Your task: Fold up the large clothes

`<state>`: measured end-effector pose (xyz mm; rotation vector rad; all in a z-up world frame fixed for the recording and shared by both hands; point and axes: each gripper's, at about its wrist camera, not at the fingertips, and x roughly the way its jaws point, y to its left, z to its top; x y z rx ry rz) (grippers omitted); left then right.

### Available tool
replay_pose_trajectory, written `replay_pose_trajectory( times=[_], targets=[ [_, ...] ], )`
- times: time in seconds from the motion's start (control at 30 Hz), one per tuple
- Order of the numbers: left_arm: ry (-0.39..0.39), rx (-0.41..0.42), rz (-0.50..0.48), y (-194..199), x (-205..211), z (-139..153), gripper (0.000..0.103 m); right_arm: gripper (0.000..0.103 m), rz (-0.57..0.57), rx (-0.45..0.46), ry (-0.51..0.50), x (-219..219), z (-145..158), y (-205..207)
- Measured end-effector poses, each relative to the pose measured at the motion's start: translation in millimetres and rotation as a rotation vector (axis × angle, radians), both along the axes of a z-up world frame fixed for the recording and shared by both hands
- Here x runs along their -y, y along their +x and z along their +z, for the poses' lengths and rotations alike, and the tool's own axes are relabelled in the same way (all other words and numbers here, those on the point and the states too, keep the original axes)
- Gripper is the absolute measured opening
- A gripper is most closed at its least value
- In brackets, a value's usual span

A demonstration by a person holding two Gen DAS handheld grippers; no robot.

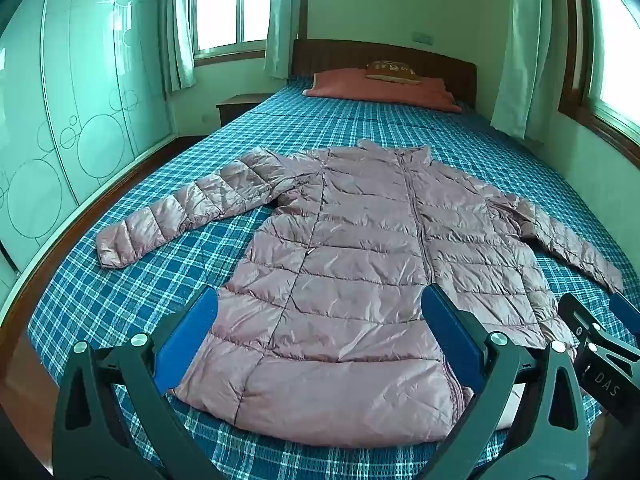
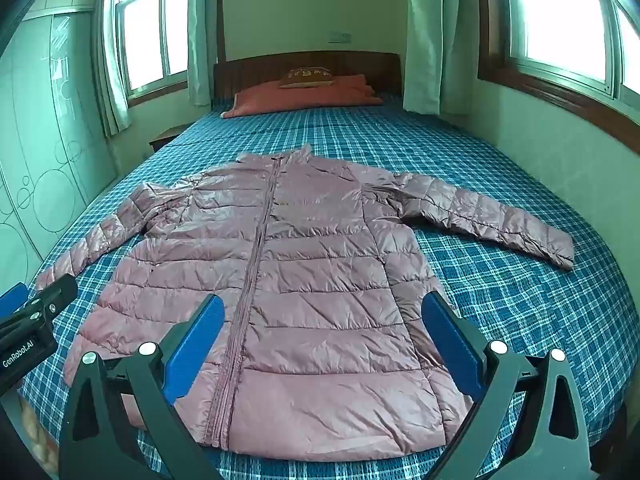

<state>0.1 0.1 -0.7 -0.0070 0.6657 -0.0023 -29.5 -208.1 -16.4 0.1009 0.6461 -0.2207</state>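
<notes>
Jacket [image 1: 352, 280] first: in your left wrist view the pink quilted jacket lies flat and front-up on the bed [image 1: 120, 300], zipped, collar toward the headboard [image 1: 384, 60], hem nearest you. Both sleeves spread outward, one toward the wardrobe [image 1: 60, 120], the other toward the window wall. Your left gripper [image 1: 320, 340] hangs above the hem with its blue fingers [image 1: 188, 344] wide apart, holding nothing; whether they touch the fabric, you cannot tell. The right gripper [image 1: 600, 332] shows at the right edge, beside the hem corner. A red pillow [image 1: 380, 88] with a small brown cushion [image 1: 392, 70] on it rests at the head of the bed.

In your right wrist view the jacket [image 2: 300, 280] sits the same way on the plaid bed [image 2: 520, 300], zipper [image 2: 256, 260] running from collar to hem. Your right gripper [image 2: 320, 344] hovers over the hem, fingers [image 2: 452, 344] spread wide and empty. The left gripper [image 2: 32, 320] peeks in at the left edge near the sleeve cuff.
</notes>
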Motion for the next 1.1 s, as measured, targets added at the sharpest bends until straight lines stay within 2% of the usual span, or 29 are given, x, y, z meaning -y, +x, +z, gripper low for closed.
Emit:
replay_pose_trajectory(
  times=[0.4,1.1],
  targets=[
    [-0.02,-0.016,-0.001,-4.0,-5.2,3.2,0.101,0.098,0.001,-0.003,0.005,-2.7,-3.3,1.0],
    [-0.011,-0.019,-0.002,-3.2,-3.4,2.1,0.101,0.098,0.002,-0.008,0.009,-0.1,-8.7,2.0]
  ],
)
